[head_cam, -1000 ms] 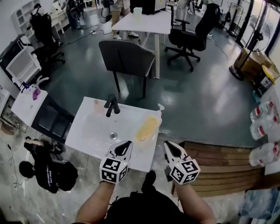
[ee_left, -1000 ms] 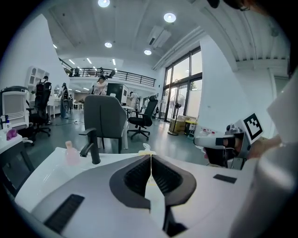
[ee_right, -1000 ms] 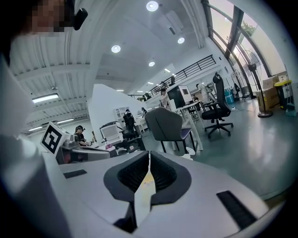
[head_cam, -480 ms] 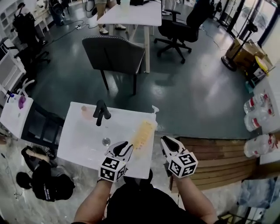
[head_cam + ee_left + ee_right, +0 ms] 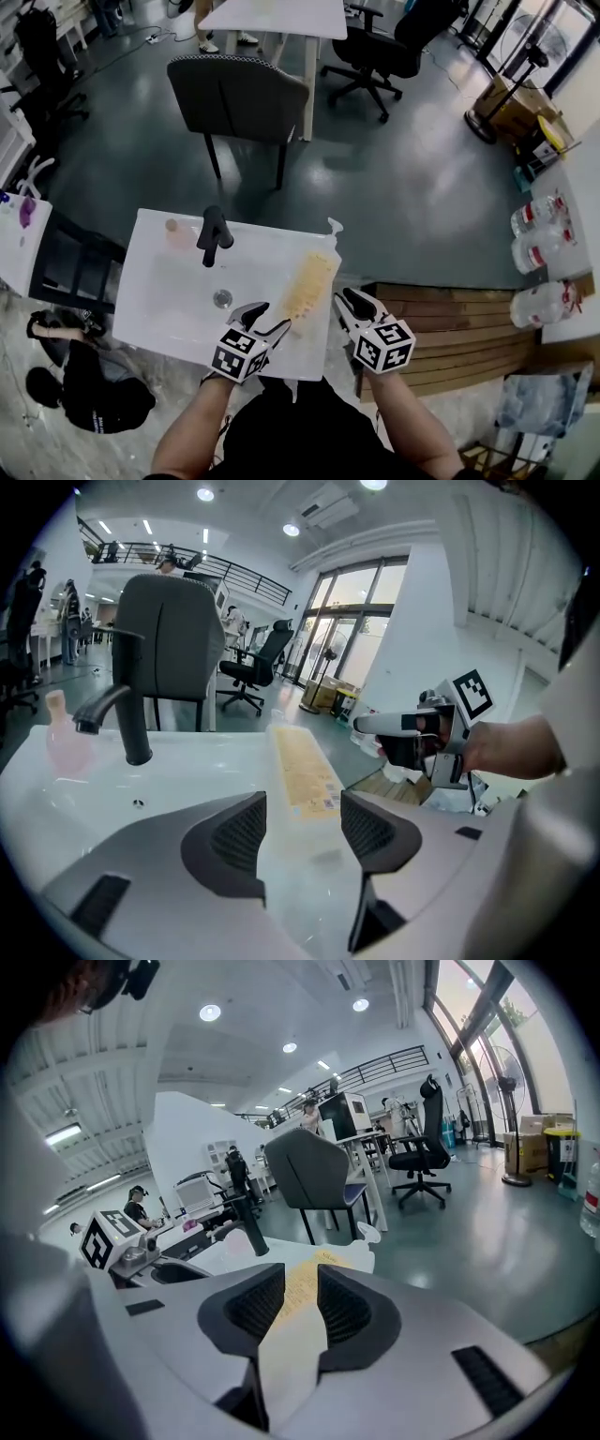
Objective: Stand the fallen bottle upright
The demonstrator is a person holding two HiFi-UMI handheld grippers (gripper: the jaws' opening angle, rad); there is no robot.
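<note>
Both grippers have dropped toward the fallen bottle [image 5: 307, 284] on the white surface [image 5: 169, 291]. The left gripper [image 5: 265, 319] now sits at the bottle's near end and the right gripper [image 5: 349, 300] beside it. Both sets of jaws have just been opening, pressing on nothing.

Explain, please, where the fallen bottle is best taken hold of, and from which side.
Probably the bottle at its labelled middle, pinched across its width, coming from the near edge of the sink. It lies flat, lengthwise away from that edge, base nearest, pump head farthest, so both long sides are open. The faucet stands clear to its left.
</note>
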